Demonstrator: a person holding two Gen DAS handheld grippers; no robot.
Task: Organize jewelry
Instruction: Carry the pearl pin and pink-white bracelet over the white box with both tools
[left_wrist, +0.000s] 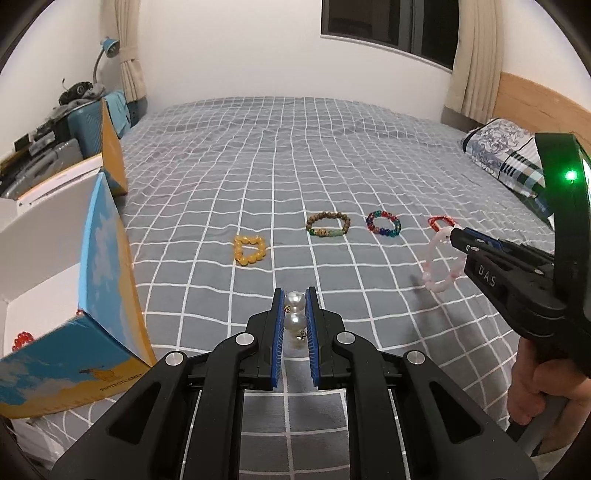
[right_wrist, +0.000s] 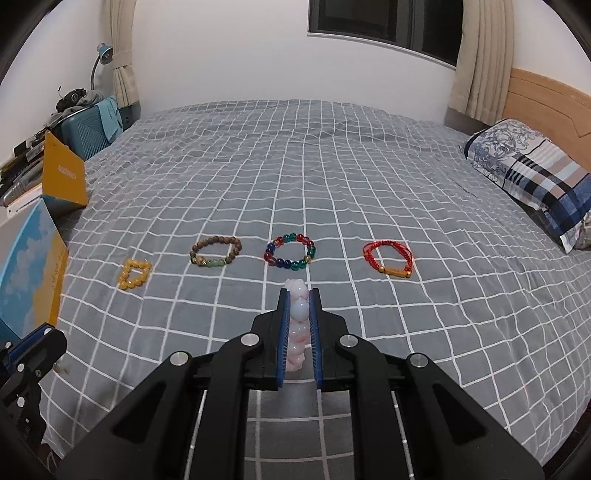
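Pinched between the left tongs (left_wrist: 295, 314), a pearl bracelet (left_wrist: 294, 320) sits above the checked bed (left_wrist: 332, 155). Right tongs (right_wrist: 300, 317) clamp a pale pink bead bracelet (right_wrist: 298, 325), lifted off the cover. Four pieces lie in a row on the bed: yellow bead bracelet (right_wrist: 134, 275), brown wooden bracelet (right_wrist: 215, 251), multicoloured glass bracelet (right_wrist: 290, 251), red cord bracelet (right_wrist: 388, 259). An open box (left_wrist: 44, 288) stands at the left bed edge
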